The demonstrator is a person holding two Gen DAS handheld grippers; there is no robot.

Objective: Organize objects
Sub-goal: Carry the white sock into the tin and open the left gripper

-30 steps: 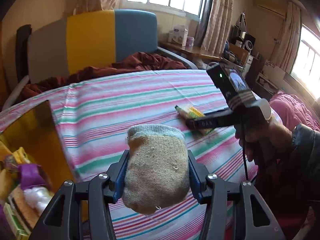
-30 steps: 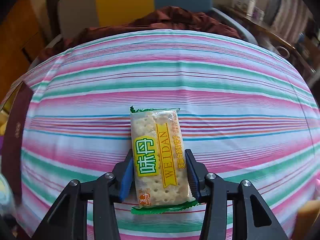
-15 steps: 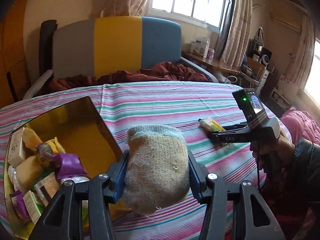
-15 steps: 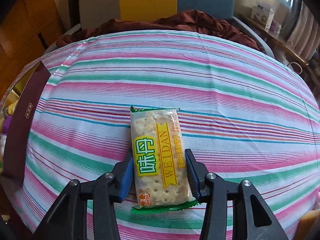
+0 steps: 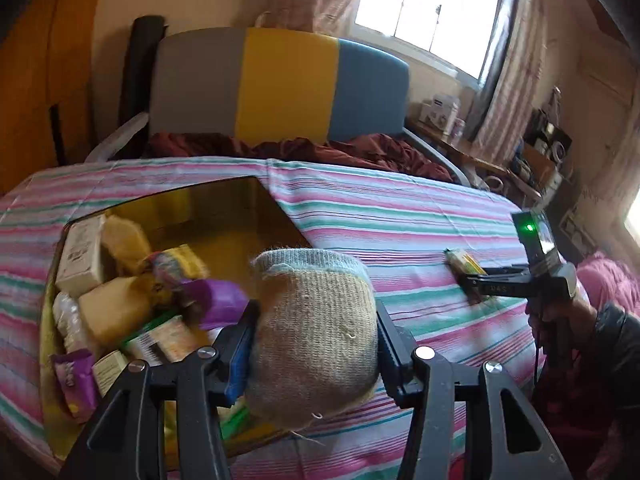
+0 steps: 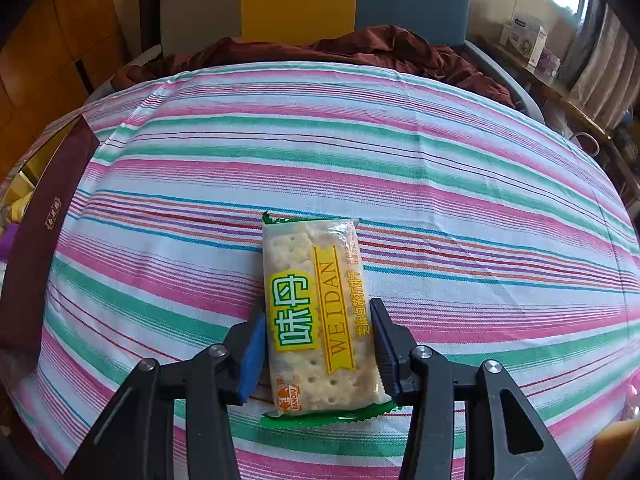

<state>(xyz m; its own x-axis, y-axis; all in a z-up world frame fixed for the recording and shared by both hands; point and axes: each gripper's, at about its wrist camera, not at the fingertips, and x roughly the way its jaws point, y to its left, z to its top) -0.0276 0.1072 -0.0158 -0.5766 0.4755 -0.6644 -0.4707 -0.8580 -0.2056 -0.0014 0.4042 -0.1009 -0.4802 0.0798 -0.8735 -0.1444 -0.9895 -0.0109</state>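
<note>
Above the near edge of the box (image 5: 256,200), the left tool (image 5: 312,344) clamps a rolled sock (image 5: 316,320), best released over its bare half, while the right tool (image 6: 316,344) grips a cracker packet (image 6: 316,312) over the striped table (image 6: 440,160).

Both wrist cams close, share tablecloth (image 5: 400,216).

Coarse knit sock (image 5: 316,332), glossy wrapper (image 6: 320,312)
</note>
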